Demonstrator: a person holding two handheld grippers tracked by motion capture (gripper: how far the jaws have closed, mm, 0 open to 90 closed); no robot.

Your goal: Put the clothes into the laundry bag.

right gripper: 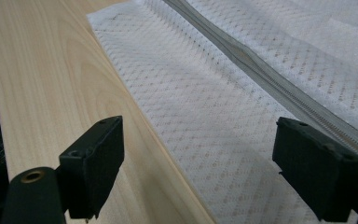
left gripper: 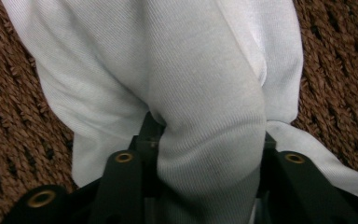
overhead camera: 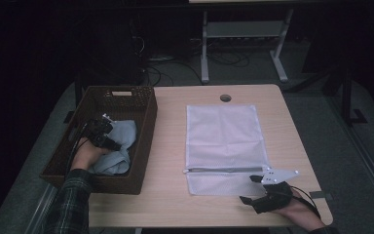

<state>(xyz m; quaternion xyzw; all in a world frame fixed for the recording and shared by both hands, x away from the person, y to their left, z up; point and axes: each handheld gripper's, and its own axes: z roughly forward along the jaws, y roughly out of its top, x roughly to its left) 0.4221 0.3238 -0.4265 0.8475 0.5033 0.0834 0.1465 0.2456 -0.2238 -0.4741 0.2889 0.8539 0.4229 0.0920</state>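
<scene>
Your left hand-held gripper [left gripper: 205,186] pinched the pale blue cloth [left gripper: 182,84] in the brown basket [overhead camera: 143,136], your right hand-held gripper [right gripper: 198,163] gaped wide over the white mesh bag [right gripper: 223,107], maybe just above the table [right gripper: 51,70].

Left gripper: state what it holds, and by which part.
The left gripper pinches a raised fold of the pale blue cloth lying in the woven basket; which part of the cloth that fold is cannot be told.

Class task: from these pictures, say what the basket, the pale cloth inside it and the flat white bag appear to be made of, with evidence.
Basket: dark brown woven wicker or rattan-like strands, matte.
Cloth: soft fine-ribbed knit, probably cotton, pale blue-white.
Bag: white synthetic-looking mesh with tiny holes and a zip.
</scene>
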